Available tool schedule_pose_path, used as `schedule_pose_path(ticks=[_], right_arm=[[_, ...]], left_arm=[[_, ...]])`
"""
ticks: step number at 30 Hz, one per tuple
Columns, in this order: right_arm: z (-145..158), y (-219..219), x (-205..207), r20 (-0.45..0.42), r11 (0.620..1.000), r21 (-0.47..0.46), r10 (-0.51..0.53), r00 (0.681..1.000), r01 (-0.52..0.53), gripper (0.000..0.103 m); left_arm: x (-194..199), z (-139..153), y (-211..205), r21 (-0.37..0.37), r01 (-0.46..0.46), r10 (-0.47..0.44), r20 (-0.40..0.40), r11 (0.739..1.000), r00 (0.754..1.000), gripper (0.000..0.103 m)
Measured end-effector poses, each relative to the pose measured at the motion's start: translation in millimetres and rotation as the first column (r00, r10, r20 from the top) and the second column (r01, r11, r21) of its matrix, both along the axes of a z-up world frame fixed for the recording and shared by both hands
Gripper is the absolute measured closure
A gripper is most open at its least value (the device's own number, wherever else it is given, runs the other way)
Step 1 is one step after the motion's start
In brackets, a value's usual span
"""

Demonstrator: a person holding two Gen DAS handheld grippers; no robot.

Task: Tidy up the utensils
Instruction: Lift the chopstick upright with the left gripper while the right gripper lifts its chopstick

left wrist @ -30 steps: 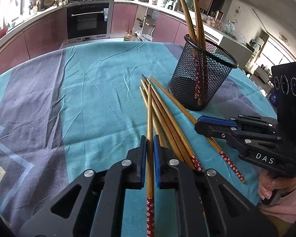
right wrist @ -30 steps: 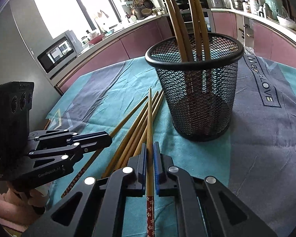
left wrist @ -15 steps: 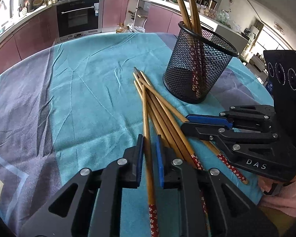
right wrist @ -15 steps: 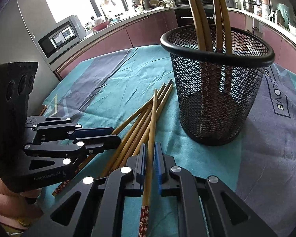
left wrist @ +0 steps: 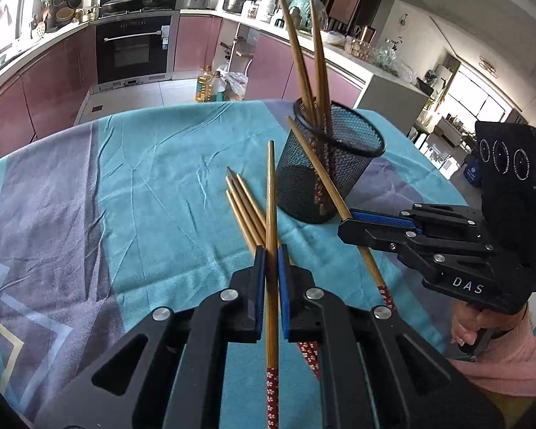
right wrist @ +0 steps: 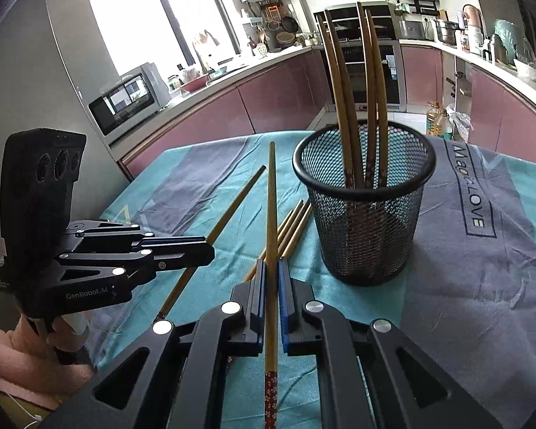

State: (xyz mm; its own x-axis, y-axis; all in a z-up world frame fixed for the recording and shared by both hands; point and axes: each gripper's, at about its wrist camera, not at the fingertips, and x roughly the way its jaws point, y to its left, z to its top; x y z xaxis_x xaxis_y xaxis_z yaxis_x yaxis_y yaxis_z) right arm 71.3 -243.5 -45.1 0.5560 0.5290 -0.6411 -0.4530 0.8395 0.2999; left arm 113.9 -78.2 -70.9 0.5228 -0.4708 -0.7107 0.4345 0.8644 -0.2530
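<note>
The mesh cup [right wrist: 362, 211] stands right of centre on the teal cloth [left wrist: 153, 186] with four chopsticks [right wrist: 353, 100] already upright in it, and a few loose chopsticks [left wrist: 243, 211] lie just left of its base. Each gripper is clamped on one stick: the left gripper [left wrist: 272, 261] on the left-held chopstick [left wrist: 271, 193], the right gripper [right wrist: 272, 275] on the right-held chopstick [right wrist: 271, 196], both pointing up-frame. To finish well, carry one stick at a time above the rim, stand it steeply, and let go only once it is inside, so the sticks neither cross nor tip the light cup.
</note>
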Motion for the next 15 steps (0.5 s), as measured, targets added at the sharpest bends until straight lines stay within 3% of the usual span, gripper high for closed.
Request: schedule_pose_path(ticks=[6, 15], right_arm=[[24.6, -15.8, -9.6, 0.06, 0.999, 0.05, -0.018, 0.998, 0.015, 0.097], [50.4, -29.2, -13.8, 0.127, 0.996, 0.091, -0.036, 0.991, 0.024, 0.097]], left_arm=[[-7.2, 30.4, 8.7, -0.078, 0.039, -0.036, 0.048, 0.996, 0.998, 0.096], [-20.3, 68.1, 16.0, -0.138, 0.073, -0.055, 0.129, 0.988, 0.99, 0.096]])
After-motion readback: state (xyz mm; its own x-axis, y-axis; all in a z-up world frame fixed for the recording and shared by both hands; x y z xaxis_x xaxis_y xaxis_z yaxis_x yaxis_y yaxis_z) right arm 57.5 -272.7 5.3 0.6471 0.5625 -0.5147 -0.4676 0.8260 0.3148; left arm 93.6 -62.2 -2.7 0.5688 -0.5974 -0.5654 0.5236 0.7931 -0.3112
